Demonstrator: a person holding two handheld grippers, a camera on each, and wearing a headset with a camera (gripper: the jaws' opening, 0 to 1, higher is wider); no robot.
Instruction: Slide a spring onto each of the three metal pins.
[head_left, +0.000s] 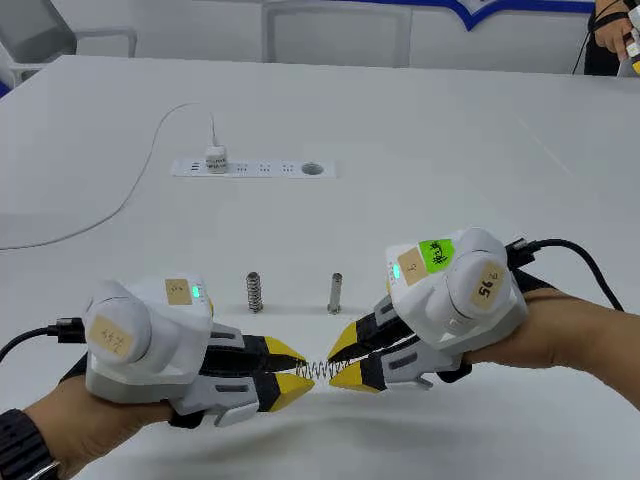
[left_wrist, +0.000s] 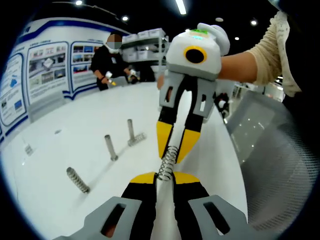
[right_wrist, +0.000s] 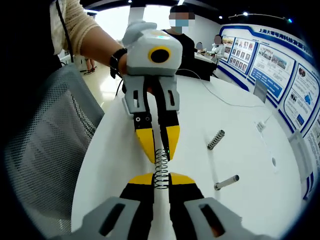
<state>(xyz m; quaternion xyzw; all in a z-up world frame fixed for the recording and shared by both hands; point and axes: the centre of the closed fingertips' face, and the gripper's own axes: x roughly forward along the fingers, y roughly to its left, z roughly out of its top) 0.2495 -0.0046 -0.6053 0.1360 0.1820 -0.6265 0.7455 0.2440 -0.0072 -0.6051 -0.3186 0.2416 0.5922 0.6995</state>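
**Spring Clamped Between Both Grippers, Operator's Side of the Bare Pin**

The left gripper (head_left: 298, 370) had its jaws closed to a narrow gap on one end of the spring (head_left: 320, 370). The right gripper (head_left: 340, 367) was clamped in the same way on the opposite end. The two grippers met tip to tip on the operator's side of the bare pin (head_left: 335, 292), with the spring held above the workbench (head_left: 430, 150).

Judgement: the double grip served to pass or re-seat the spring. One gripper could then hold it by a single end, leaving the other end open to go over a pin.

The spring was a short, bright, open-wound metal coil. It lay roughly level between the yellow fingertips, and a few turns showed between the two grips.

The loaded pin (head_left: 254, 291) stood upright just left of the bare pin, with a coil fitted over it. In the left gripper view, a third pin (left_wrist: 131, 131) stood beyond the bare pin, on the side away from the loaded pin. What appeared to be another spring lay at its foot.

Judgement: one pin was finished and two had yet to be fitted.
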